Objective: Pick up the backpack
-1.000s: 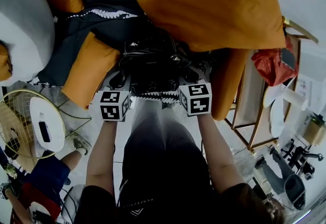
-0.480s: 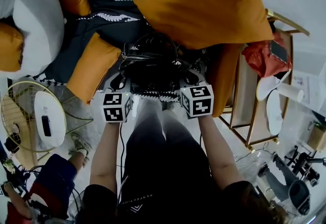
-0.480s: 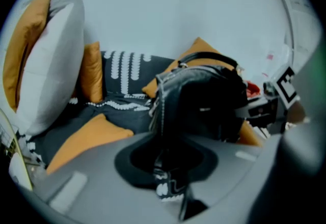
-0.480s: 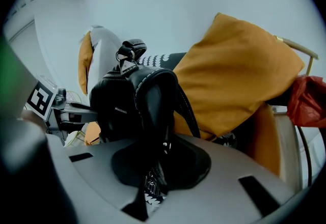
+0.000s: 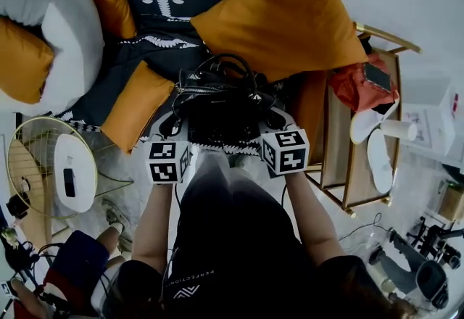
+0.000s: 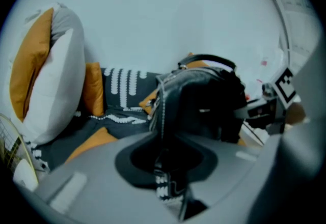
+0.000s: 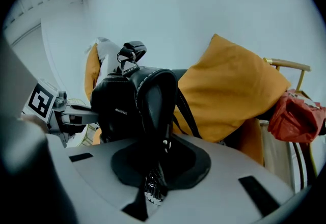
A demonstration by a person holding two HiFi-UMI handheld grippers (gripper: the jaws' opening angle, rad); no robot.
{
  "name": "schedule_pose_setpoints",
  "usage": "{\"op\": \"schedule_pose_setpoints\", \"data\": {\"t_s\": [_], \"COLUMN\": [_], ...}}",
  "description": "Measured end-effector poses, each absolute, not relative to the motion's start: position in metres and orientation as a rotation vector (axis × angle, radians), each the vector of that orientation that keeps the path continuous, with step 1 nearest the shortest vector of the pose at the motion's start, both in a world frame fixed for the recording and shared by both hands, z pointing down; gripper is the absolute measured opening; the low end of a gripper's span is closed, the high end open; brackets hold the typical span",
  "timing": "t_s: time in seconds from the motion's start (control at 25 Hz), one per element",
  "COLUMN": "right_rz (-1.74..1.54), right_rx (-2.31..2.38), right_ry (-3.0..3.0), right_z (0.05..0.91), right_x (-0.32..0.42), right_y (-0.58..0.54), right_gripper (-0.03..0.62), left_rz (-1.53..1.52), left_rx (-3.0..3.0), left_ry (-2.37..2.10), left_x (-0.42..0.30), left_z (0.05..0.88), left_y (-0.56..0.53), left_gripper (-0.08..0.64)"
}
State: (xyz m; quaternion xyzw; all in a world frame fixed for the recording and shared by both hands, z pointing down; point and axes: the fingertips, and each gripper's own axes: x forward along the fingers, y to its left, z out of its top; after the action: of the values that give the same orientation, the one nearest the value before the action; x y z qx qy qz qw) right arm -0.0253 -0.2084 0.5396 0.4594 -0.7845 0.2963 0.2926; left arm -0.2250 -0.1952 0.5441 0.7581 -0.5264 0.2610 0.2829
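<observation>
Grey left gripper (image 5: pixel 174 120) and right gripper (image 5: pixel 272 116) slant forward and down from bare forearms, side by side. Left fingers have just been closing and pinch one side of the black leather backpack (image 5: pixel 217 100); right fingers clamp the opposite side. It hangs between them above the dark patterned blanket (image 5: pixel 156 35). A large orange pillow (image 5: pixel 286 17) crowds its far right, and a wooden rack (image 5: pixel 346 158) stands close on the right.

Between the jaws of the left gripper (image 6: pixel 170 190), which have just been closing, the pinched backpack (image 6: pixel 201 108) edge is a dark blur, possibly a strap. At the right gripper (image 7: pixel 150 187) it blurs likewise. From the head view, the marker cubes (image 5: pixel 168 162) cover both jaw pairs and the backpack's near side.
</observation>
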Motion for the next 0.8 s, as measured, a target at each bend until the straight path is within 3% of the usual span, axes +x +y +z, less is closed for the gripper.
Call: {"op": "schedule_pose_setpoints", "data": {"t_s": [0.8], "right_rz": [0.786], "right_rx": [1.315], "right_ry": [-2.145], "right_z": [0.464], "right_x": [-0.010], "right_y": [-0.192], "right_gripper": [0.038], "left_rz": [0.696], "left_rx": [2.181], "left_ry": [-1.399], "left_x": [-0.209], "left_z": [0.462], "left_y": [-0.187], "left_gripper": [0.069]}}
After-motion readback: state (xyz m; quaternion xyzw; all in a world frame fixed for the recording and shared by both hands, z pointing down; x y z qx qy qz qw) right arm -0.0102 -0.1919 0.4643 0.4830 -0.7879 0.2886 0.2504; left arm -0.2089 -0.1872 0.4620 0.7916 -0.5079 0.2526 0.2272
